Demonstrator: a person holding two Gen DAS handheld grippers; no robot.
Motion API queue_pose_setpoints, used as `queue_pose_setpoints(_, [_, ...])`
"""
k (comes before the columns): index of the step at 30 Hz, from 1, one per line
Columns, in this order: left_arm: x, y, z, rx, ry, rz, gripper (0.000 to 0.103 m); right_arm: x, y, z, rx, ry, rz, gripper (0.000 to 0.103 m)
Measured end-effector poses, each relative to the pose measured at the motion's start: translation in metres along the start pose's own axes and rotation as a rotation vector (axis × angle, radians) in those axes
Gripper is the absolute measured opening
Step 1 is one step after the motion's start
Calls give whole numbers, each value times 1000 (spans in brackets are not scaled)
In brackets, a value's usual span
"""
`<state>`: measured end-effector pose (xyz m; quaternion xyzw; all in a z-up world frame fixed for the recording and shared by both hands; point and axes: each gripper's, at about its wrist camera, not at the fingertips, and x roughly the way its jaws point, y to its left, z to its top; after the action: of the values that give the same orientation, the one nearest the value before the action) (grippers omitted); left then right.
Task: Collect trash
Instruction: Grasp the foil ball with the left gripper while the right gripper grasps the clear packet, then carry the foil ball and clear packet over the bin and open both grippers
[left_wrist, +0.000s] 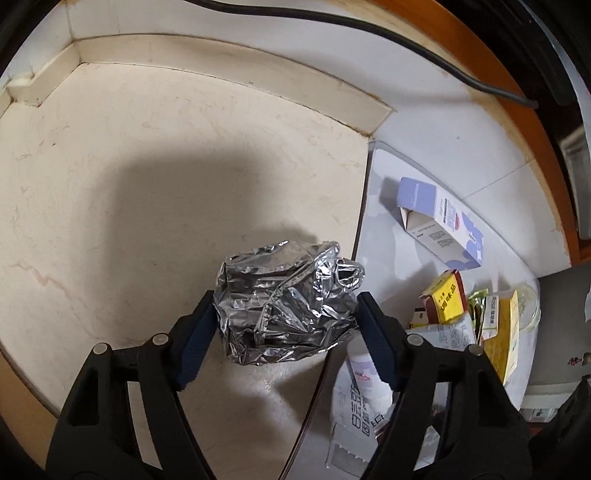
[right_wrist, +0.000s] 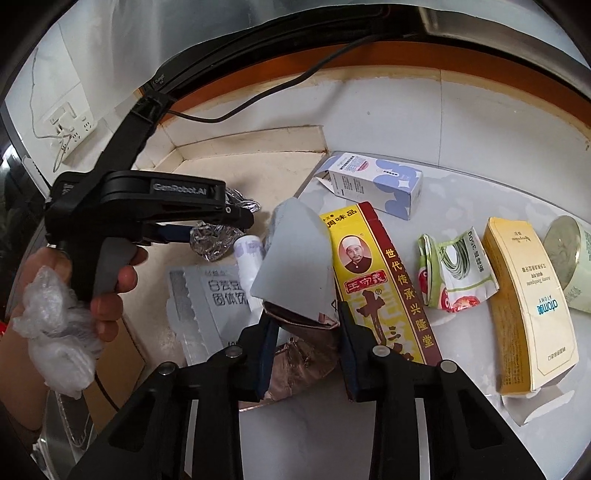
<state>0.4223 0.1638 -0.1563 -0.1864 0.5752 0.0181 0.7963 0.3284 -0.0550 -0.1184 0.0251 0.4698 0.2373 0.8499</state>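
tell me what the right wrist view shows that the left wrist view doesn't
Only the right wrist view: the person's hand on the left hand-held gripper, clear plastic wrap bunched against that hand, the wall socket, and the grey-and-brown packet between the right hand-held gripper's pads.

Only the left wrist view: the beige floor corner and the foil ball's full shape.

Both: the foil ball, lilac-and-white box, yellow spice box, black cable.

Crinkled glossy foil wad (left_wrist: 284, 302); matt, smooth cardboard boxes (right_wrist: 376, 188).
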Motion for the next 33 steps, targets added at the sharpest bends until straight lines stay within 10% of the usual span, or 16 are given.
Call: queue_pose_setpoints(33, [-95, -30, -108, 157, -98, 25, 71, -81, 40, -13, -295, 72, -289, 29])
